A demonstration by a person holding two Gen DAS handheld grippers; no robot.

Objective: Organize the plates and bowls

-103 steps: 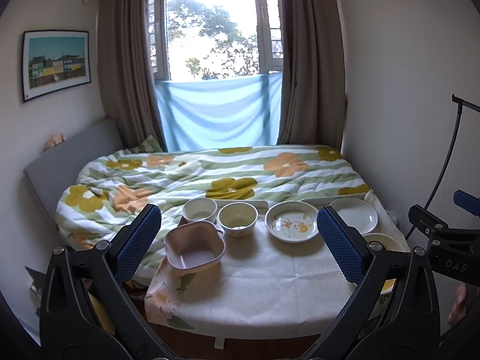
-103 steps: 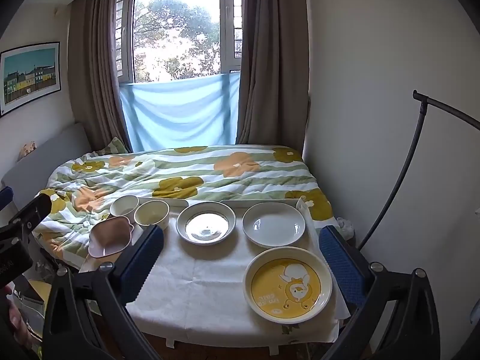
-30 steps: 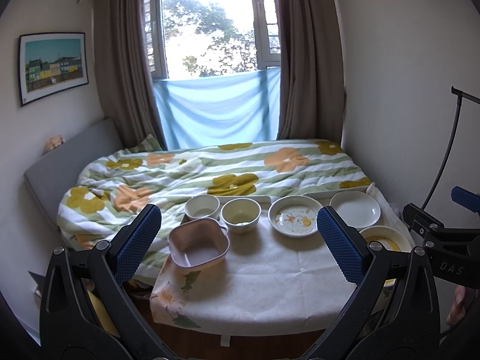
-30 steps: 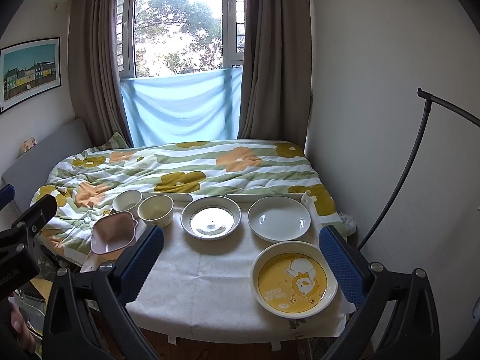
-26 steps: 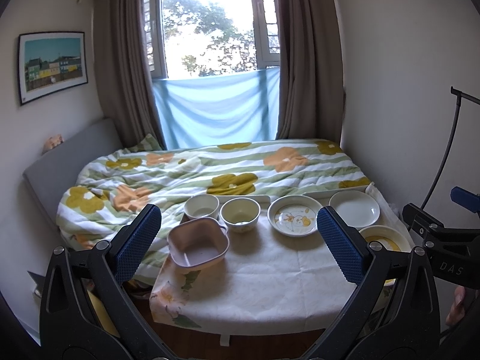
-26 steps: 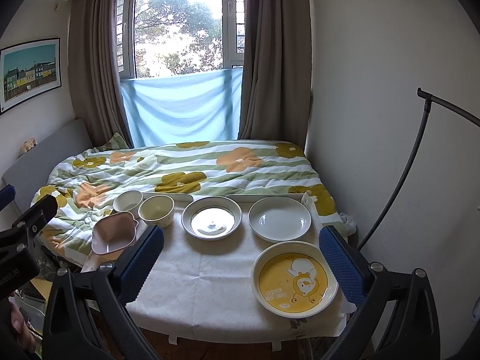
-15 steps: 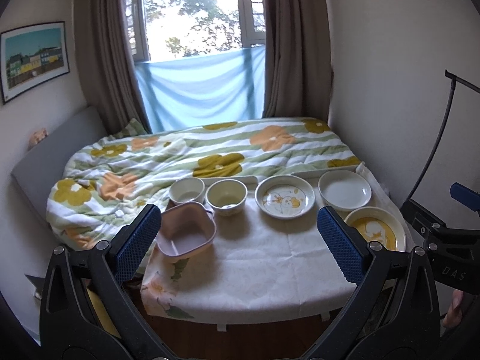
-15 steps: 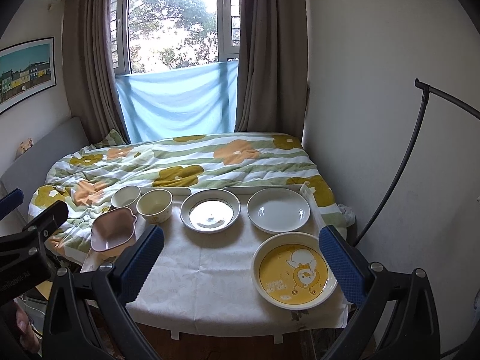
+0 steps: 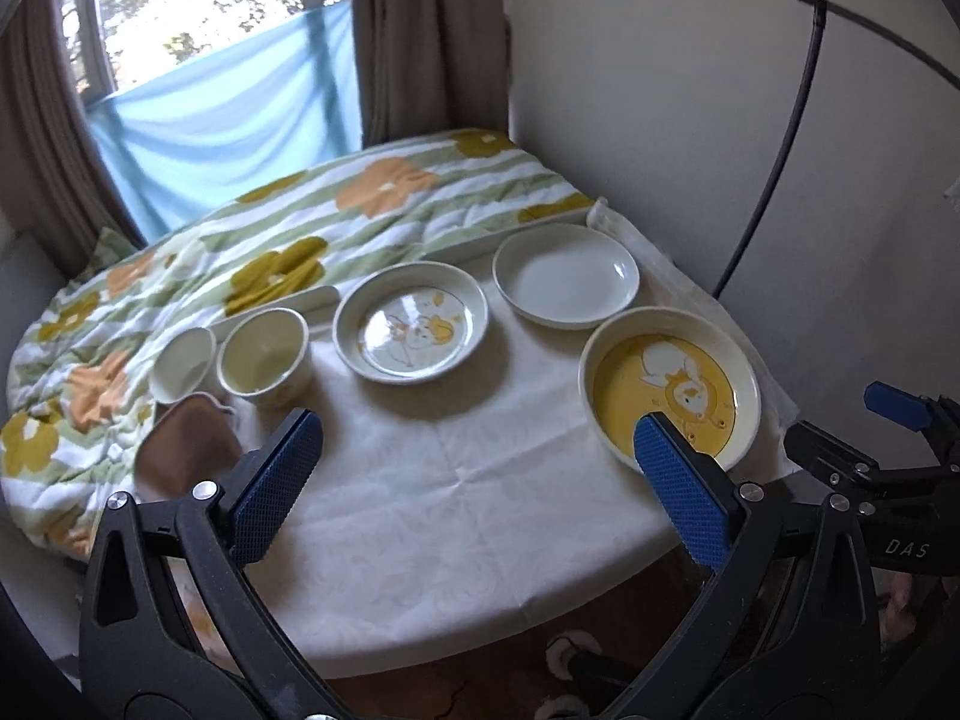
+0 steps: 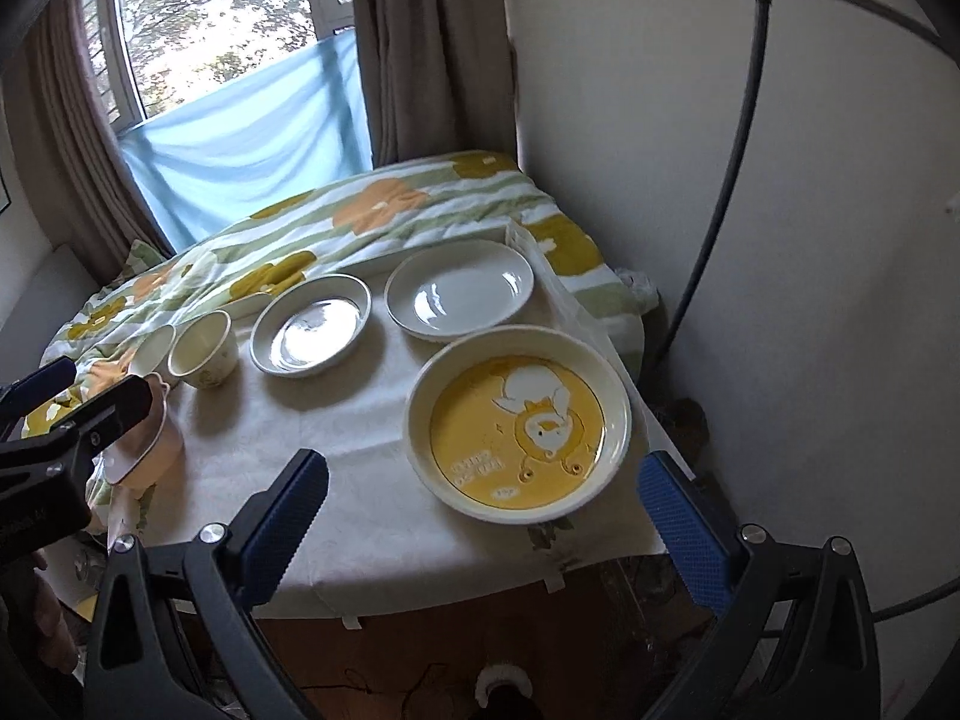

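Hovering over the table's (image 10: 384, 480) near edge, both grippers, left (image 9: 474, 480) and right (image 10: 480, 516), were wide open w/ nothing held. Yellow plate (image 10: 519, 423) sat nearest the right one; stacking looked unstarted. Next prob: pinch its rim, lift level.

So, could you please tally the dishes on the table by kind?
Plates: 3 – yellow cartoon plate, plain white plate, cream-rimmed picture plate.
Bowls: 3 – small white bowl, cream round bowl, pink squarish bowl.
Total: 6.
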